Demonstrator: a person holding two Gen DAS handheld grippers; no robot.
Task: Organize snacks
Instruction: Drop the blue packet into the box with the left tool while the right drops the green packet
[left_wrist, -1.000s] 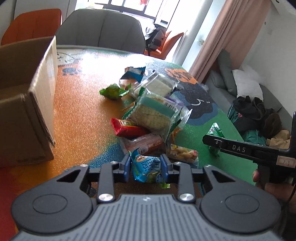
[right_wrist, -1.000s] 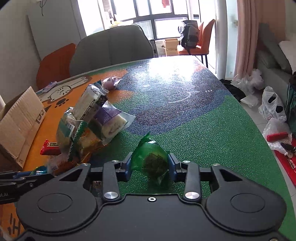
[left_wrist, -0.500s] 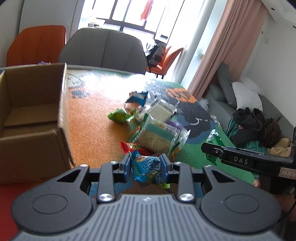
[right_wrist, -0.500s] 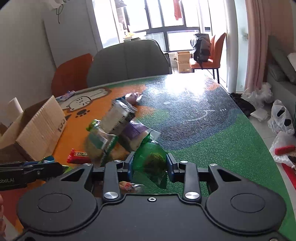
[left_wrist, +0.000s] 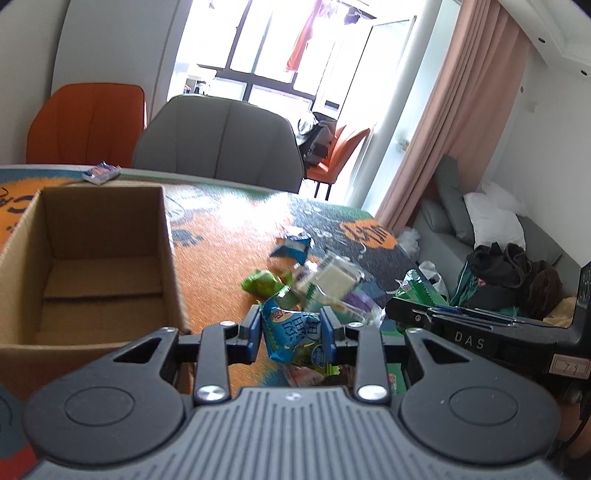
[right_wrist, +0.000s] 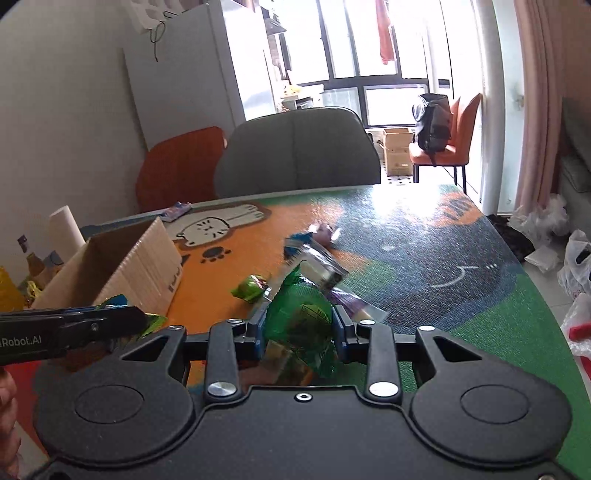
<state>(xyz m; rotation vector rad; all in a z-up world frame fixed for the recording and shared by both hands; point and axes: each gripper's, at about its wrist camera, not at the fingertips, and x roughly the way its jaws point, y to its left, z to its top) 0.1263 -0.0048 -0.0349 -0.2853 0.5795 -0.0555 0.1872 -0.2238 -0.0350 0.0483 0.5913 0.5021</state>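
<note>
Both claws have come up off the surface (left_wrist: 221, 251) since a second ago, each carrying a snack. The left claw (left_wrist: 291, 332) is clamped on a blue packet (left_wrist: 291, 334), which earlier hung low over the pile and now rides clear above it. The right claw (right_wrist: 300, 328) is clamped on a green packet (right_wrist: 299, 317), lifted likewise. In the left view the box (left_wrist: 92, 266) has swung from the frame's edge into plain sight, its open top showing a bare cardboard floor. It stands just left of the blue packet.

The rest of the pile (left_wrist: 325, 284) lies on the surface between the two claws, right of the box. Both pickups look done, so carrying the packets over the box rim and dropping them is the likely next step.
</note>
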